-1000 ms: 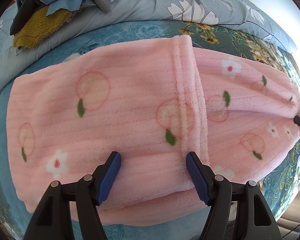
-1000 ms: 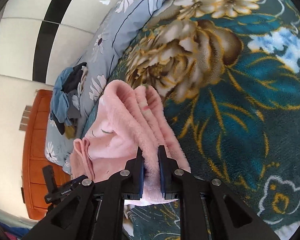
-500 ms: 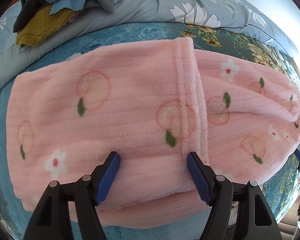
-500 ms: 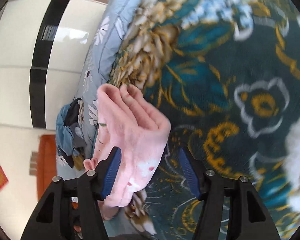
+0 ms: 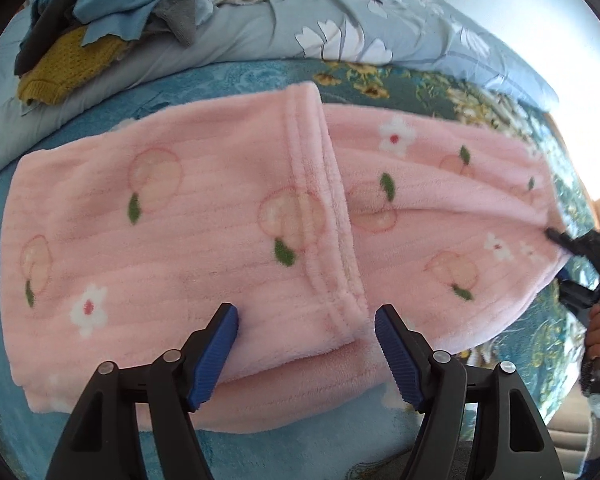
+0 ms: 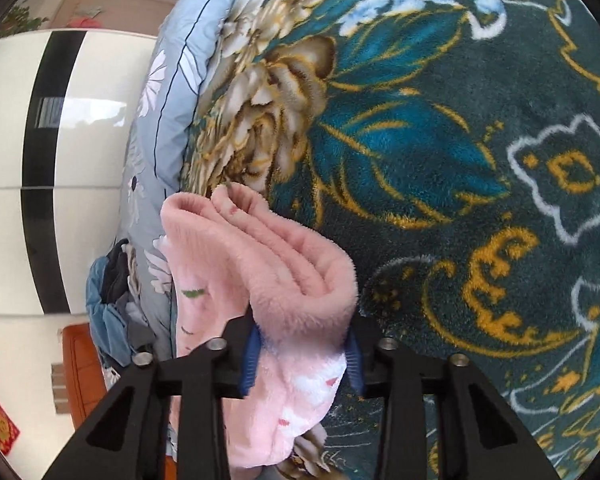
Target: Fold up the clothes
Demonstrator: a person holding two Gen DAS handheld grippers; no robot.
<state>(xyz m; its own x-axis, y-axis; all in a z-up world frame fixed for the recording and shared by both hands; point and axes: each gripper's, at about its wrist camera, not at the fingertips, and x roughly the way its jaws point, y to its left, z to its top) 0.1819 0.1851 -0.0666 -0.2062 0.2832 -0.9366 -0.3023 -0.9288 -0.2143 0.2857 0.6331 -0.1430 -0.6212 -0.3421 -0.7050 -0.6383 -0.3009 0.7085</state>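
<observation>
— Left gripper (image 5: 306,346) first: how do its fingers stand?

— Spread wide, pinching nothing. Its blue pads (image 5: 214,356) hang just over the near edge of the pink fleece garment (image 5: 204,240), one on each side of the ribbed hem band that runs across the cloth.

— And the garment itself?

— Plush, pale pink, printed with peach outlines, green leaves and small white flowers. It lies folded over itself on the teal floral blanket (image 5: 428,88), the hemmed layer on top of a longer layer that runs off toward the right.

— Where is the right gripper (image 6: 302,354)?

— At that far right end. In its own view a bunched, thick fold of the fleece sits between its blue pads, bulging out over both of them; the pads are partly apart, and I cannot tell whether they truly press the cloth. From the left view its black tip touches the garment's end.

— Anything else around?

— A heap of clothes (image 5: 112,12), blue, grey and mustard, lies on the grey flowered quilt (image 5: 260,36) behind, well apart from the garment.
</observation>
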